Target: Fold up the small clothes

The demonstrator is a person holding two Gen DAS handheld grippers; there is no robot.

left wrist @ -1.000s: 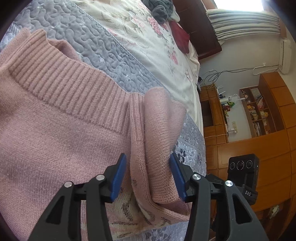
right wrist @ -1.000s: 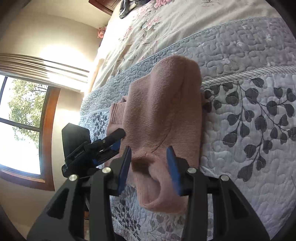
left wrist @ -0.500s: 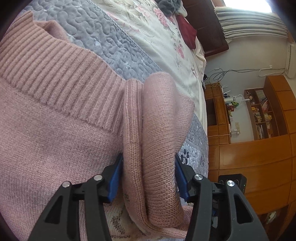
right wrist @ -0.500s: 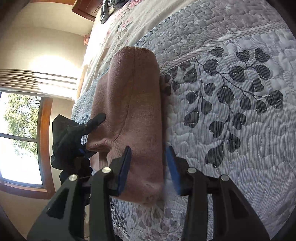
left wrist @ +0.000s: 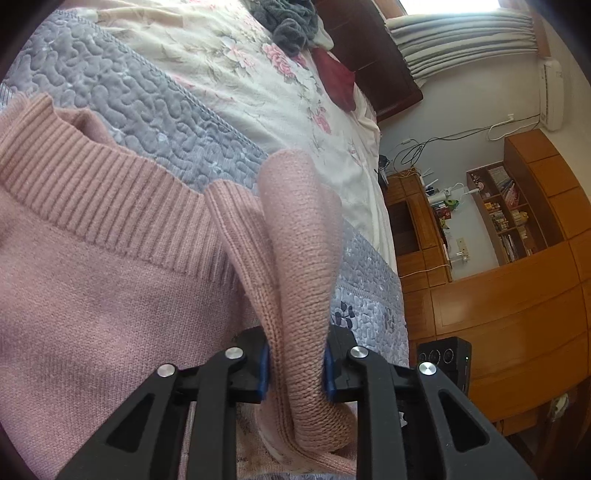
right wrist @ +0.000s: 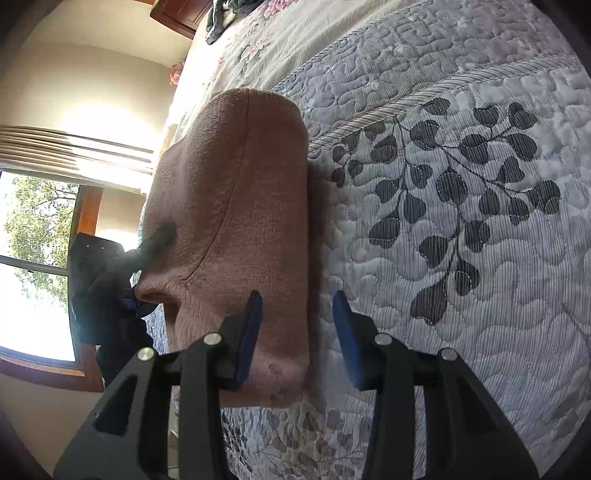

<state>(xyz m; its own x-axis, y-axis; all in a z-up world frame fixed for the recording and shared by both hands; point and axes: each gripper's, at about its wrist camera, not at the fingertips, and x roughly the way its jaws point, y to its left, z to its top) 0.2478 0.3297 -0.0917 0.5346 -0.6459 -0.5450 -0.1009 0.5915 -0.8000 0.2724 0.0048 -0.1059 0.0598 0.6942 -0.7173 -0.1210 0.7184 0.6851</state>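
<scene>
A pink knitted sweater point(left wrist: 92, 295) with a ribbed band is seen lying on a grey-lilac quilted bedspread point(left wrist: 147, 107) stitched with a pebble pattern, near the bed's edge. In the left wrist view, a doubled fold of the sweater's knit is clamped between the blue pads of the left gripper point(left wrist: 295, 363), whose black jaws are drawn in tightly against the fabric; the fold rises upright from between the pads, and a rounded loop of knit hangs below them. The ribbed band runs off to the left of the gripped fold. In the right wrist view, the sweater point(right wrist: 240, 192) is seen as a raised, rounded bundle on the bedspread point(right wrist: 461, 184), which here carries a print of dark grey leaves. The right gripper point(right wrist: 297, 336) is held with its jaws well apart: the near edge of the bundle lies between the blue pads, the left pad point(right wrist: 249, 332) being just beside or against the knit and the other pad standing clear over the bedspread, so nothing is clamped. The left gripper point(right wrist: 147, 251) is seen at the far side of the bundle, pinching the fabric. A cream floral sheet point(left wrist: 258, 74) lies beyond the quilt, with a dark grey garment point(left wrist: 291, 18) heaped on it.
</scene>
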